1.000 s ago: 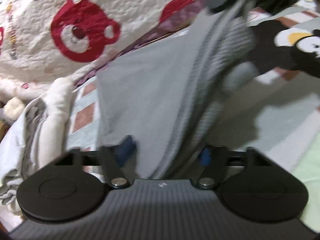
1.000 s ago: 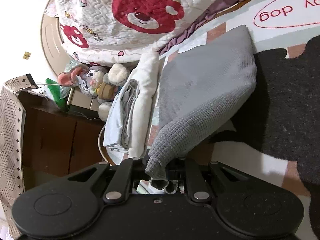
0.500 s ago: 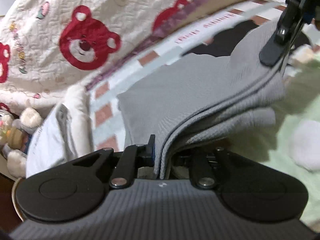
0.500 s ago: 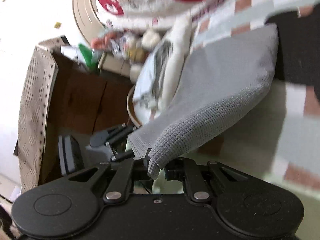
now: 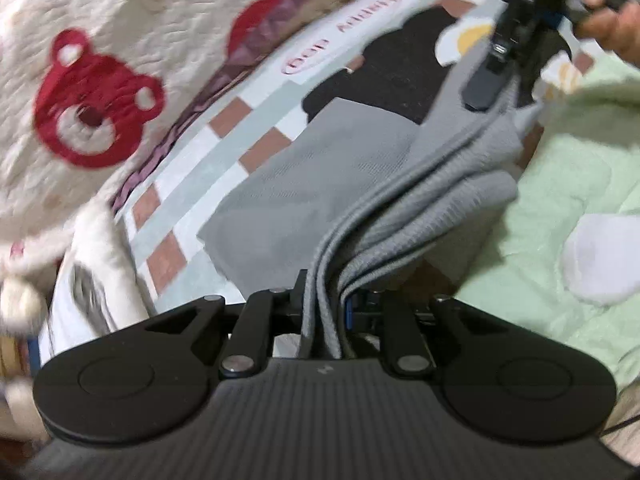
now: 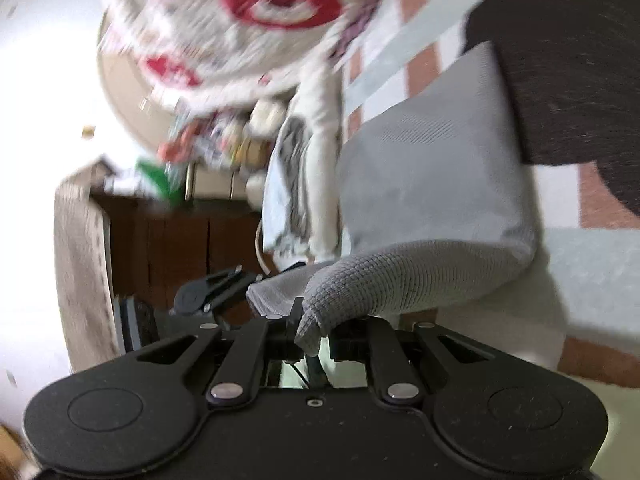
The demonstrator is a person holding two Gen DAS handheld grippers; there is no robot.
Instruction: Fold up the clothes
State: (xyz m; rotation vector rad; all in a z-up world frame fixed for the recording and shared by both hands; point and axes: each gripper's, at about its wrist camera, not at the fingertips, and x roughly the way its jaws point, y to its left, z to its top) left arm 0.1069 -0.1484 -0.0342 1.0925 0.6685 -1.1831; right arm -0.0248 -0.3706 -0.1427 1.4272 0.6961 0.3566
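Stretching between your clenched left tool [image 5: 326, 312] and right tool [image 5: 494, 80], the grey garment [image 5: 320, 184] runs lower centre to upper right.

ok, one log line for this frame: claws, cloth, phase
left claw: shut on grey cloth | right claw: shut on grey cloth corner | cloth: doubled over, far part on bed | phase: mid-fold

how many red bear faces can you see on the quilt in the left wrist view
2. One full red bear face is at the left of the cream quilt; a second, partly cut off by the quilt's edge, is further right near the top. Others may lie out of frame.
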